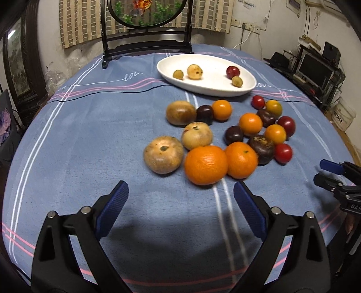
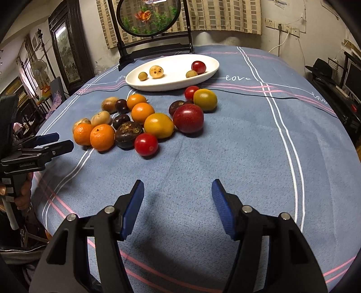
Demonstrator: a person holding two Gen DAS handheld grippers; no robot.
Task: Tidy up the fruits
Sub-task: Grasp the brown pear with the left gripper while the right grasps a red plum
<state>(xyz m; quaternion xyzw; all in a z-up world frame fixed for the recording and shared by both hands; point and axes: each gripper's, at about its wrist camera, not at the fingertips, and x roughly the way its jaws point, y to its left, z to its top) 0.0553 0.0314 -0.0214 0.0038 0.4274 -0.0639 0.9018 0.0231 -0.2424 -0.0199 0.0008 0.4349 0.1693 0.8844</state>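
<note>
**Both grippers hovering empty over the tablecloth, short of the fruit pile.**

The left gripper [image 1: 180, 200] is holding its jaws spread with nothing between them, sitting just short of the large orange [image 1: 205, 164]; the right gripper [image 2: 177, 198] is likewise standing spread and empty over bare blue tablecloth [image 2: 237, 146], with the small red tomato [image 2: 146, 144] lying nearest ahead of it. Beyond, the loose fruit pile [image 1: 227, 133] is resting on the cloth, with oranges, tan round fruits, dark purple fruits and tomatoes touching one another. Farther back, the white oval dish [image 1: 216, 90] is holding four pieces well apart: two small greenish fruits, one tan spotted fruit and one red fruit. Behind the dish, a dark-framed round screen [image 1: 146, 13] is standing upright.
</note>
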